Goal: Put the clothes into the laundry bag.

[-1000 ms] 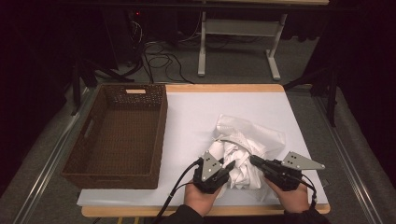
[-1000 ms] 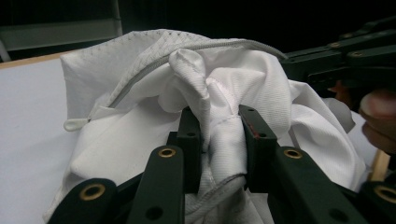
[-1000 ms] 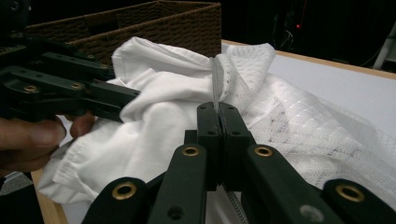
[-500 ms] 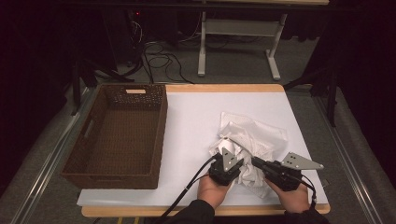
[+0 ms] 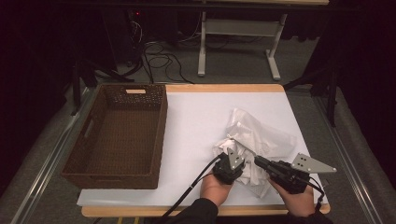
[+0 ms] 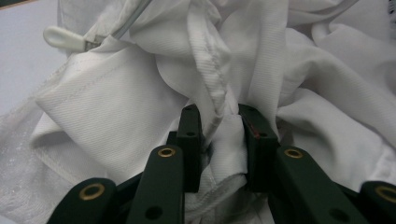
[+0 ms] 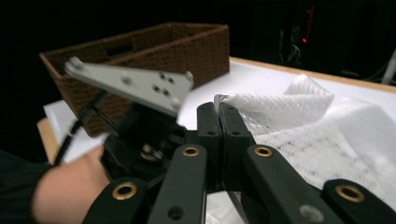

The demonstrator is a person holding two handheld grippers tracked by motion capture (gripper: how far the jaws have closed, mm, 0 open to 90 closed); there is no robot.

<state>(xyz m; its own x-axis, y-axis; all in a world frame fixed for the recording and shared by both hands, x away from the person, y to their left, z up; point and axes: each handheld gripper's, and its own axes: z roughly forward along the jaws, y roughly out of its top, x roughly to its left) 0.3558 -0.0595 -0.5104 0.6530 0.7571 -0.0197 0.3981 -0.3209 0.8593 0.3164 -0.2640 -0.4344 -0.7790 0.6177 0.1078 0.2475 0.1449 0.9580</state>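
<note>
The left gripper (image 6: 218,122) has moved right and down into the cloth (image 5: 259,140) on the table (image 5: 196,116), so a second grab is starting. Its jaws are sitting partly open around a ribbed fold. The right gripper (image 7: 219,108) is pinching a soft, netted edge. The woven basket (image 5: 116,135) is waiting nearby.

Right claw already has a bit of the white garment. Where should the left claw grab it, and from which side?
Take the raised seam fold of the garment, the ridge standing up between the left claw's jaws. Come straight down along the jaws' line. The ridge is thick and upright, so the jaws can straddle it; the fabric around it lies flatter. The right claw pinches a mesh edge.
</note>
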